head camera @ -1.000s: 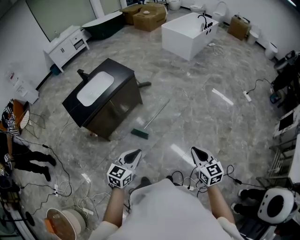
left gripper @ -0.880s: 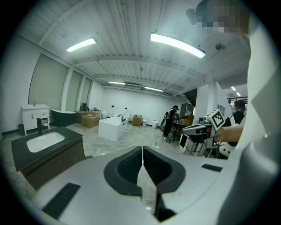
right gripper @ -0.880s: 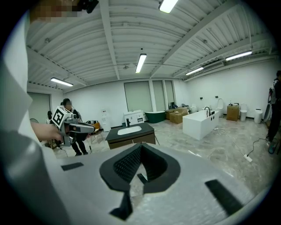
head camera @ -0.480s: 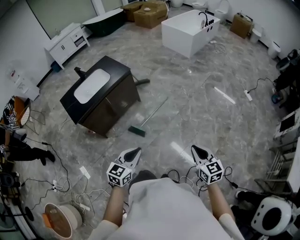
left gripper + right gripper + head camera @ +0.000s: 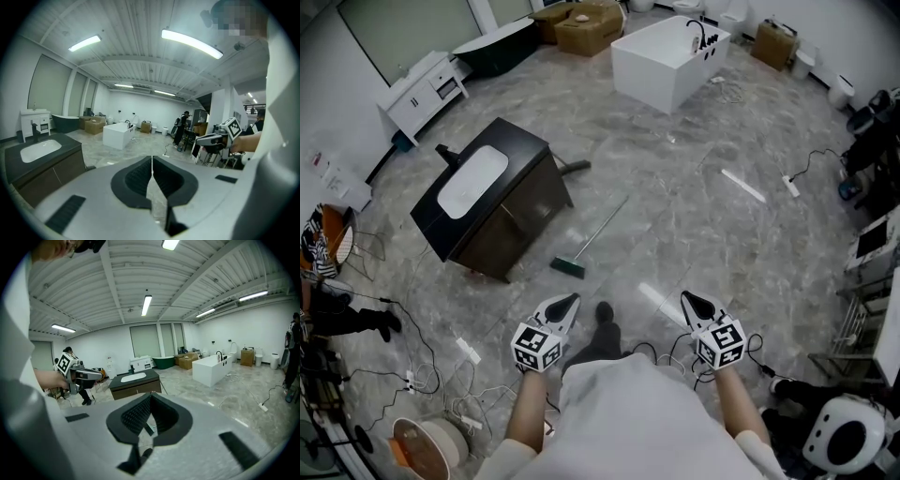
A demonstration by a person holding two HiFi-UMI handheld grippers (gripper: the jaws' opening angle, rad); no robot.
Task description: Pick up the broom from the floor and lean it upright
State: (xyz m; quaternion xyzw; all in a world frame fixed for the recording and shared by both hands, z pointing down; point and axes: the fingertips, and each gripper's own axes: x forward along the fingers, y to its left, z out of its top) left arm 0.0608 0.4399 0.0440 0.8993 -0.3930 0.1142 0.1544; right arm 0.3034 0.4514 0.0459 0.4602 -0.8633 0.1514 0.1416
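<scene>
The broom (image 5: 591,234) lies flat on the grey marble floor, its green head (image 5: 568,267) nearest me and its thin handle running up and to the right. My left gripper (image 5: 567,304) hovers just below the broom head, shut, with nothing in it. At the same height to the right is my right gripper (image 5: 691,302), also shut and empty. In the left gripper view the left gripper (image 5: 152,159) has its jaws meeting in a thin line. The right gripper (image 5: 150,396) looks the same in the right gripper view.
A dark vanity cabinet (image 5: 520,211) with a white basin stands left of the broom. A white bathtub (image 5: 666,56), cardboard boxes (image 5: 586,23) and a white cabinet (image 5: 422,89) stand farther off. Cables (image 5: 441,370) trail at the lower left. My shoe (image 5: 605,312) shows between the grippers.
I have stepped forward: the vanity and bathtub have slid left in the view and a shoe has come in between the grippers. Both grippers stay shut.
</scene>
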